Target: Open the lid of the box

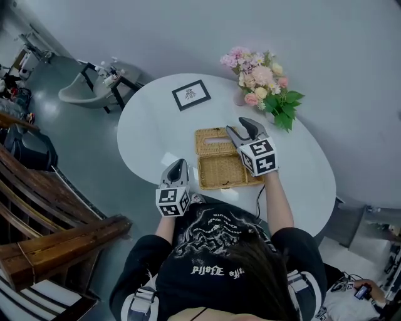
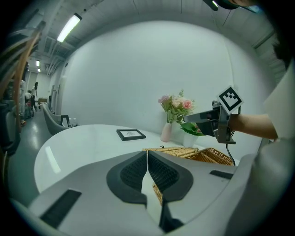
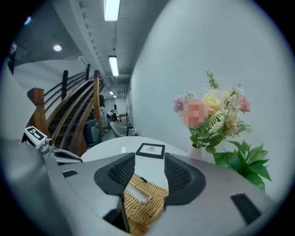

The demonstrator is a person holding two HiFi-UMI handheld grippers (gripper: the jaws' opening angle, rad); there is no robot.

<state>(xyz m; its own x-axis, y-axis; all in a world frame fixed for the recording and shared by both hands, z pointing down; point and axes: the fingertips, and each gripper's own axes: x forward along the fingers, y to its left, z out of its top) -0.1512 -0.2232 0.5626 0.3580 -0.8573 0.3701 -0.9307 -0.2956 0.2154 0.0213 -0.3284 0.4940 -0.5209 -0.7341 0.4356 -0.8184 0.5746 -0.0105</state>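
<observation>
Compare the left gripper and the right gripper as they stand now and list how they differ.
The left gripper has its jaws together; the right gripper has its jaws wide apart. The left gripper is beside the wicker box, by the table's near edge; the right gripper is above the box. Shared: neither holds anything, and both point away from the person.

**Pale room, wooden stairs**

A white oval table (image 1: 150, 131) stands on a glossy grey floor (image 1: 81, 150) before a plain wall (image 2: 138, 78). A wooden staircase (image 1: 56, 241) rises to one side, near a pale chair (image 1: 80, 93). Strip lights (image 3: 111, 9) line the ceiling.
</observation>
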